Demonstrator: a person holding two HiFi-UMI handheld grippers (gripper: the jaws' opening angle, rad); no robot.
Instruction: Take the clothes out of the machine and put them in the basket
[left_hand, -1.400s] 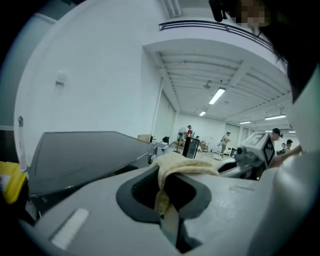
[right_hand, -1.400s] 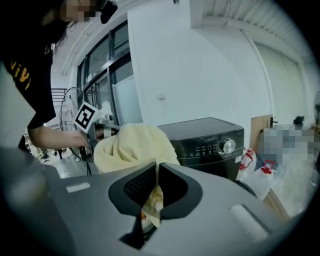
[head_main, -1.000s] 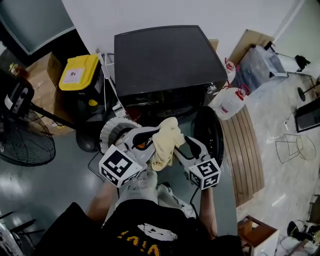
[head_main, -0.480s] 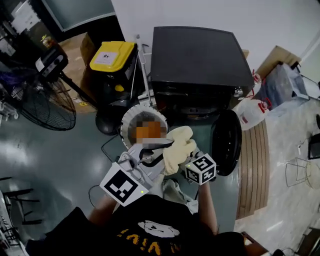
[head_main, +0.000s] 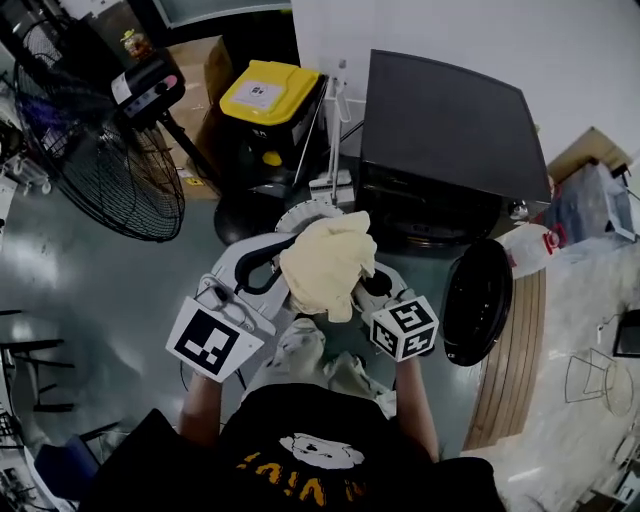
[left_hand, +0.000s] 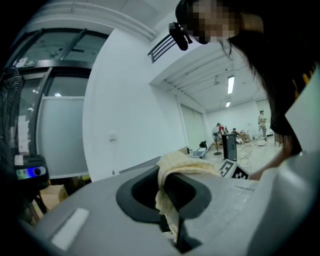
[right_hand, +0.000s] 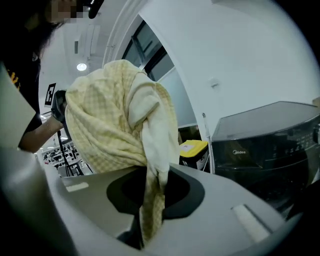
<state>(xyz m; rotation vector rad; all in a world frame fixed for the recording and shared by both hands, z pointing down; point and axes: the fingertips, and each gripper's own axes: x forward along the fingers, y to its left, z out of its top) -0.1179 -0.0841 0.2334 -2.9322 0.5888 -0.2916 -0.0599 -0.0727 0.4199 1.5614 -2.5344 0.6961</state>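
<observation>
Black and boxy, the machine (head_main: 450, 130) stands at the upper right of the head view, its round door (head_main: 478, 300) swung open on our right. Just in front of the machine and to its left we see only an arc of the white basket (head_main: 298, 214) rim, and the rest is hidden under the load. The pale yellow checked cloth (head_main: 328, 262) is out of the machine and in the air. It is bunched into a mound between the two tools, its long side running from one to the other across our front, with a tail hanging down.

The left hand-held gripper (left_hand: 170, 200) has its jaws pressed together on a fold of the cloth, which drapes over its tip. The right hand-held gripper (right_hand: 150, 195) has just been closing its jaws, and they now pinch a twisted strand of the same cloth, with the bulk heaped above them.

We judge that the drop turns on one relation. The basket sits just beyond and below the bundle, a touch toward the left tool's side, so the left is the nearer, and both need to go forward a little before letting go
</observation>
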